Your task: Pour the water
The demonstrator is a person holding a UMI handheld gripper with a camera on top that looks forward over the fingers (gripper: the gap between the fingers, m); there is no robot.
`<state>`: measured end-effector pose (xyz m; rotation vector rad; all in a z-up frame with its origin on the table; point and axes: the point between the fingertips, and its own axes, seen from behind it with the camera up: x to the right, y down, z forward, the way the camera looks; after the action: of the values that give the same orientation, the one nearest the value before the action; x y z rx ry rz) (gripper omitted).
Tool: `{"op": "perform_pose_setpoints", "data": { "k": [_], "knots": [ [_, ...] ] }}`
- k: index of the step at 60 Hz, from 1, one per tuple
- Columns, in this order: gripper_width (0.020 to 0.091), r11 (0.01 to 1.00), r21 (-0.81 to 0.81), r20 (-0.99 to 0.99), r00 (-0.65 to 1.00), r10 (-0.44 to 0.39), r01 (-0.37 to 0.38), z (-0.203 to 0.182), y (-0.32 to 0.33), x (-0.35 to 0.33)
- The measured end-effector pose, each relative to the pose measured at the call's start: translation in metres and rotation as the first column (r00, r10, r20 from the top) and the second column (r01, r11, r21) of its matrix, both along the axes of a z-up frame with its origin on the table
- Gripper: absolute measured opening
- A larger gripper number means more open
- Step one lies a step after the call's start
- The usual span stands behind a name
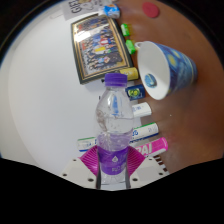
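We hold the water bottle upright in our hand-held gripper, both pads pressing its base. The blue cup lies beyond the bottle, up to its right on the worktop, mouth tilted toward the bottle.

bottle: 1, purple cap, 6 o'clock | paper cup: 1, tipped, 2 o'clock | framed picture: 1, 12 o'clock | small packets: several, exact count unclear, 3 to 5 o'clock | worktop: 1
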<state>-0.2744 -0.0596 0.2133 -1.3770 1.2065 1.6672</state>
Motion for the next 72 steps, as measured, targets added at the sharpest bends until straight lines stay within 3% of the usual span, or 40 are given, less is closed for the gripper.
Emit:
{"op": "perform_pose_setpoints", "data": {
  "k": [9,18,27,34,46,59,69,72],
  "knots": [
    [0.0324,0.996,0.063,0.399,0.917,0.027,-0.057,0.017,0.0,0.022],
    [0.0324,0.977,0.186,0.785,0.614,-0.085,-0.103,0.062,0.004,0.076],
    [0.0324,0.946,0.289,0.933,0.262,-0.245,-0.144,0.1,0.012,0.148],
    [0.0322,0.943,0.304,0.952,0.021,-0.304,-0.131,0.098,0.023,0.219],
    [0.0322,0.975,0.197,0.947,-0.236,-0.216,-0.105,0.014,0.045,0.318],
    [0.0324,0.991,0.097,0.954,-0.276,-0.12,-0.094,-0.087,0.055,0.359],
    [0.0333,0.994,0.041,0.962,-0.266,-0.066,-0.098,-0.141,0.05,0.364],
    [0.0326,0.993,0.074,0.964,-0.248,-0.094,-0.088,-0.139,0.049,0.367]
  ]
}}
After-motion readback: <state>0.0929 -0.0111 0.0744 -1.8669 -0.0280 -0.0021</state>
